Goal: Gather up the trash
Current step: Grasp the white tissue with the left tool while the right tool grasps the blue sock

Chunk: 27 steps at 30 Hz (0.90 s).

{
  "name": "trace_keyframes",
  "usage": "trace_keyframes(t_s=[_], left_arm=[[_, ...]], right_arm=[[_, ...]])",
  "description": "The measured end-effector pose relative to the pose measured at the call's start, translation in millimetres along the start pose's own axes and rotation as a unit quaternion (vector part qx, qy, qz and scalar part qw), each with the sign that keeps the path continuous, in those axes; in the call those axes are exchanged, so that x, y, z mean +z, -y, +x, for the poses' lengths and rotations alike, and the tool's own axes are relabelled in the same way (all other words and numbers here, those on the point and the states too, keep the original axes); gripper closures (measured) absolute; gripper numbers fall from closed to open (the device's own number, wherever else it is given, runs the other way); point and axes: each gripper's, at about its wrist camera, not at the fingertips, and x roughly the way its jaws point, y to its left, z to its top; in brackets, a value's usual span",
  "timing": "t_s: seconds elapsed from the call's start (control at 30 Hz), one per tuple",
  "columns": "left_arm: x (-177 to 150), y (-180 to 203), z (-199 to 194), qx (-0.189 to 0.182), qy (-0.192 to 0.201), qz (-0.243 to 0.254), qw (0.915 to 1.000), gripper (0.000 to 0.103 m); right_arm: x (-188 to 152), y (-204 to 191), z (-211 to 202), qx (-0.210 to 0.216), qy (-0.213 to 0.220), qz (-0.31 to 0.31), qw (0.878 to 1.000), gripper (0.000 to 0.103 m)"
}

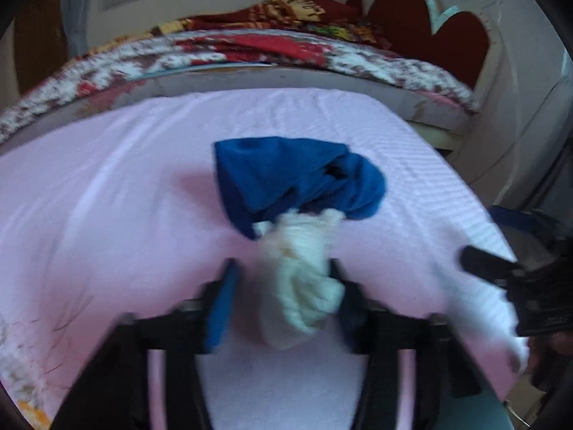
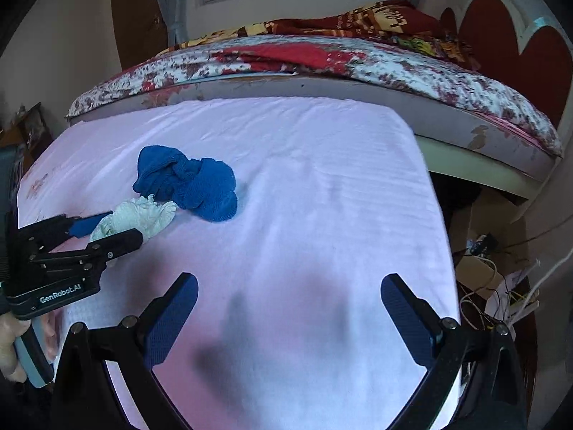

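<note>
The left tongs (image 1: 286, 286) are clamped on a crumpled white wad of paper (image 1: 301, 286) lying on the pink-covered desk (image 1: 107, 197). A blue cloth (image 1: 297, 179) touches the wad just beyond their tips. The right tongs (image 2: 290, 311) stand apart with nothing between them, well to the right of the wad.

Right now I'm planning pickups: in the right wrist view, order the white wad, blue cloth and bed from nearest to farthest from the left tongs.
1. White wad, between the left tongs.
2. Blue cloth, just beyond.
3. Bed, at the back.
</note>
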Motion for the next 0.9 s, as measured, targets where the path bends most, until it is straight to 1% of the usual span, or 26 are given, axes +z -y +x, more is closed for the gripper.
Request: trace_keyframes(t_s=[0.1,0.17,0.23,0.37,0.47,0.53,0.57,0.63,0.67,0.7,0.77,0.9], left_arm=[[-3,-9,-19,-0.003,0.014,0.004,0.9999,0.070],[-4,-16,-29,0.011,0.026,0.007,0.9996,0.070],[-4,-33,-34,0.024,0.028,-0.003,0.9993,0.070],[-2,-63,-30,0.048,0.023,-0.029,0.9981,0.070],[-1,-78,-26,0.061,0.022,-0.045,0.9969,0.070],[-2,-84,-24,0.065,0.020,-0.049,0.9965,0.070],[-3,-86,-23,0.066,0.018,-0.050,0.9964,0.070],[-2,-87,-22,0.066,0.017,-0.050,0.9964,0.070],[-3,-88,-22,0.067,0.016,-0.050,0.9964,0.070],[-3,-88,-22,0.066,0.016,-0.049,0.9965,0.070],[-4,-87,-23,0.065,0.016,-0.045,0.9967,0.070],[-7,-77,-32,0.064,0.023,-0.032,0.9972,0.070]], right_arm=[[8,-8,11,0.011,-0.001,-0.006,1.000,0.000],[15,-16,17,0.017,-0.001,-0.014,1.000,0.000],[24,-27,28,0.024,-0.002,-0.024,0.999,0.000],[39,-49,50,0.035,-0.014,-0.038,0.999,0.001],[52,-65,68,0.042,-0.024,-0.047,0.998,0.006],[59,-73,78,0.040,-0.030,-0.047,0.998,0.017],[63,-75,83,0.038,-0.035,-0.045,0.998,0.020],[66,-78,90,0.029,-0.045,-0.039,0.998,0.032],[67,-79,90,0.026,-0.042,-0.040,0.998,0.041],[68,-80,87,0.027,-0.040,-0.042,0.998,0.057],[67,-80,82,0.035,-0.039,-0.038,0.998,0.061],[57,-80,58,0.026,-0.015,-0.050,0.998,0.063]])
